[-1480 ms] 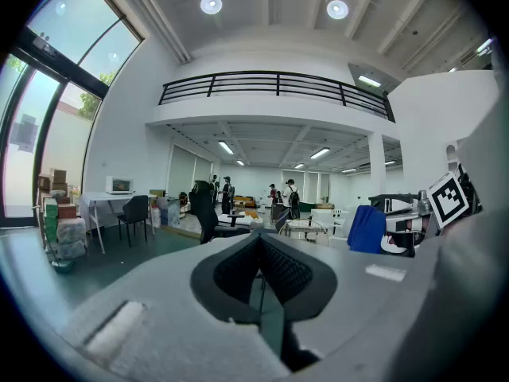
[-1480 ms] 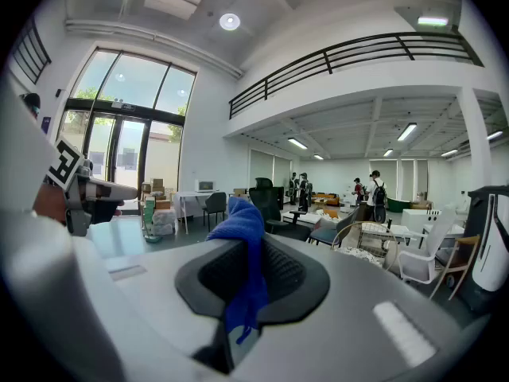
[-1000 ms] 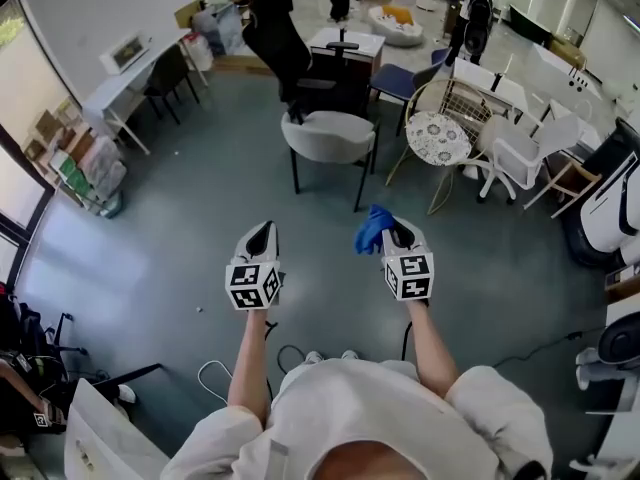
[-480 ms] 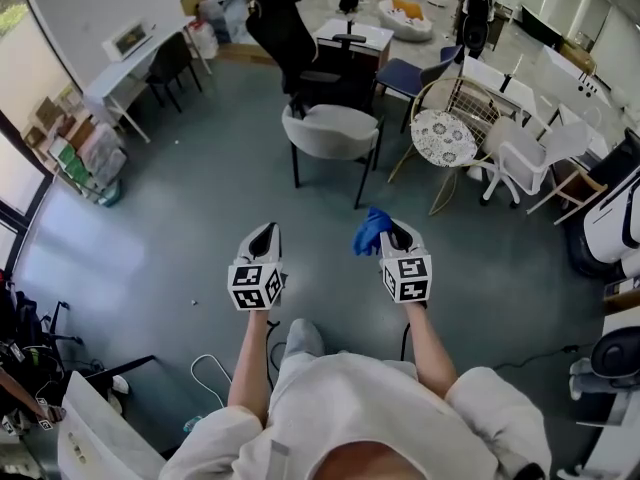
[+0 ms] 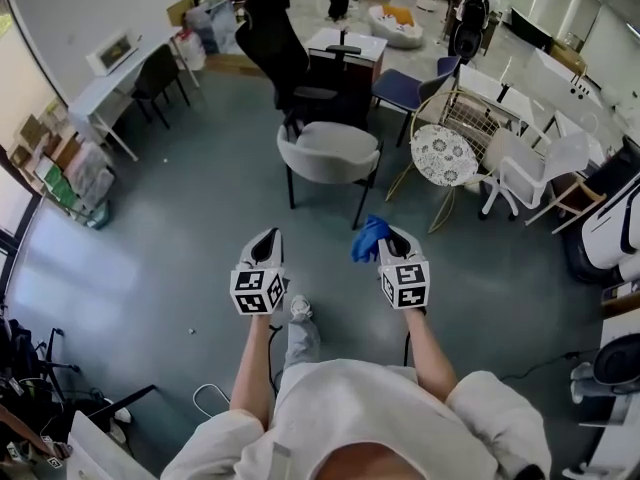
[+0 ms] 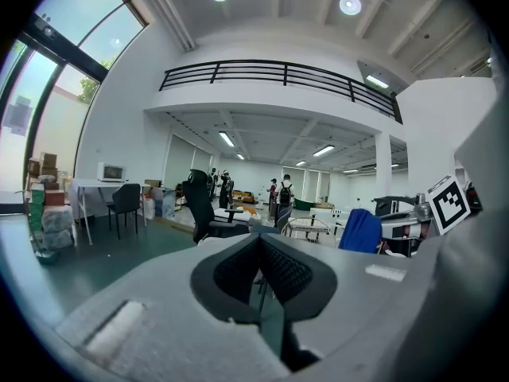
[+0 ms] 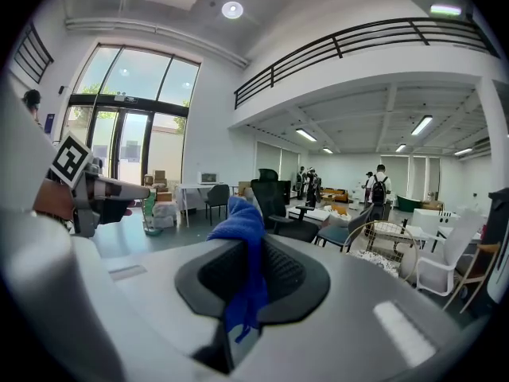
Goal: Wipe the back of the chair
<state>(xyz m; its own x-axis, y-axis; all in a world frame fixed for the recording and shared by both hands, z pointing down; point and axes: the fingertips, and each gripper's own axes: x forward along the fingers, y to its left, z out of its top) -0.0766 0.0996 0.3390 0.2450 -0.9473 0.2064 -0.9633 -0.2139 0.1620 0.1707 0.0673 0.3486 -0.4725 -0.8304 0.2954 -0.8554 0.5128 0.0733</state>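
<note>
A grey tub chair (image 5: 328, 154) on black legs stands on the floor ahead of me, its curved back toward me. My right gripper (image 5: 393, 241) is shut on a blue cloth (image 5: 369, 237), which bunches up above the jaws in the right gripper view as the blue cloth (image 7: 243, 228). My left gripper (image 5: 262, 245) is shut with nothing in it. Both grippers hover side by side at waist height, well short of the chair. In the left gripper view the chair's pale rim (image 6: 224, 242) shows just over the closed jaws.
Behind the grey chair stand a black office chair (image 5: 282, 48), a dark cabinet (image 5: 338, 68) and a blue chair (image 5: 405, 83). A round patterned table (image 5: 438, 140) and white chairs (image 5: 525, 168) crowd the right. A desk (image 5: 120, 83) runs along the left wall. People stand far back.
I have walked forward: the grey chair sits lower and nearer in the head view. Both grippers keep their side-by-side pose and the cloth stays clamped.
</note>
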